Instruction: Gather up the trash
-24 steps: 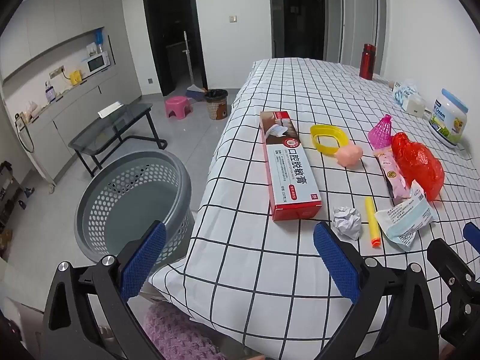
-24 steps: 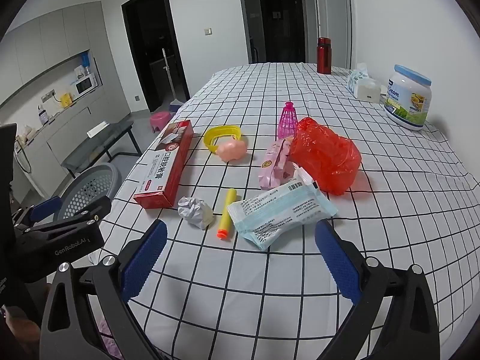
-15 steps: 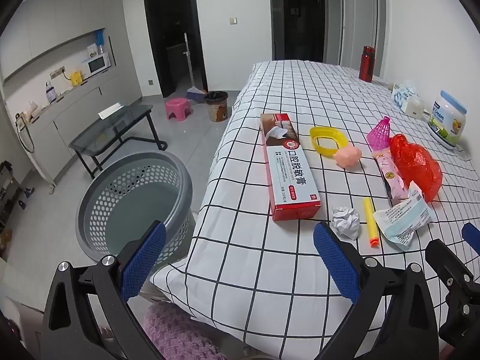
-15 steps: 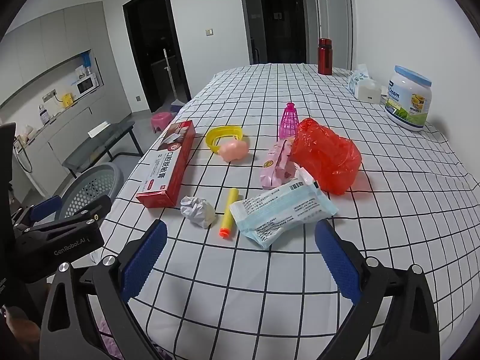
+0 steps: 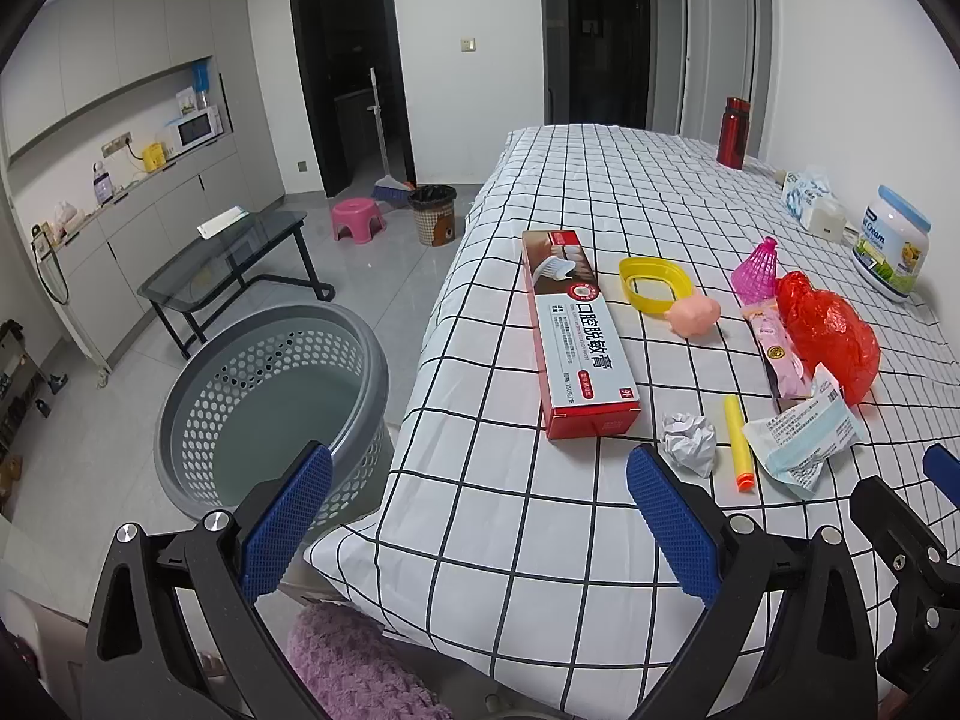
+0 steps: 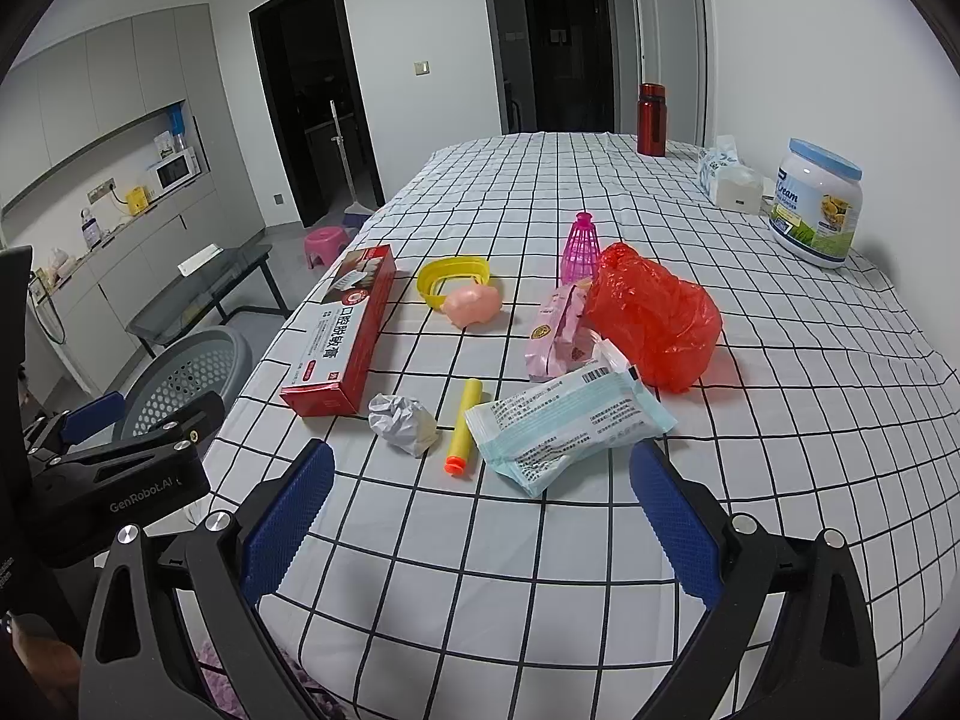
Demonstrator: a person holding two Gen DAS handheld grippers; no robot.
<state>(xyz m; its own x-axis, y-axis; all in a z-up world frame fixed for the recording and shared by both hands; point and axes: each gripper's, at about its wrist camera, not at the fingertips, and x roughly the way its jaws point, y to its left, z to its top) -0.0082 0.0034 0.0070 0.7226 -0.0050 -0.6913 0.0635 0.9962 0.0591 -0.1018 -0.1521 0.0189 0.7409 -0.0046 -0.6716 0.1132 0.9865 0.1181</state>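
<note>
So not much has happened in the last second, honestly; both views have just pulled back and up a touch from the table edge, and the trash sits a little lower and further off in frame than it did a moment ago; nothing on the checked cloth point(image 6: 600, 540) has shifted at all.

Left gripper point(image 5: 480, 516) is spread wide and carrying nothing, hanging over the near table corner with the grey basket point(image 5: 336, 324) on the floor just beside it; right gripper point(image 6: 480, 510) is spread wide too, also holding nothing, facing the pile.

The trash is all on the table: crumpled paper ball point(image 6: 402, 423) next to the red toothpaste box point(image 6: 342, 336), yellow foam dart point(image 6: 465, 423) beside that, then the pale blue wrapper point(image 6: 564, 423), pink packet point(image 6: 555, 330) and red plastic bag point(image 6: 654, 315) further back.

My read: collecting hasn't started; the basket looks empty; the backing-off looks like lining up, and the paper ball or wrapper seems the nearest first grab.
</note>
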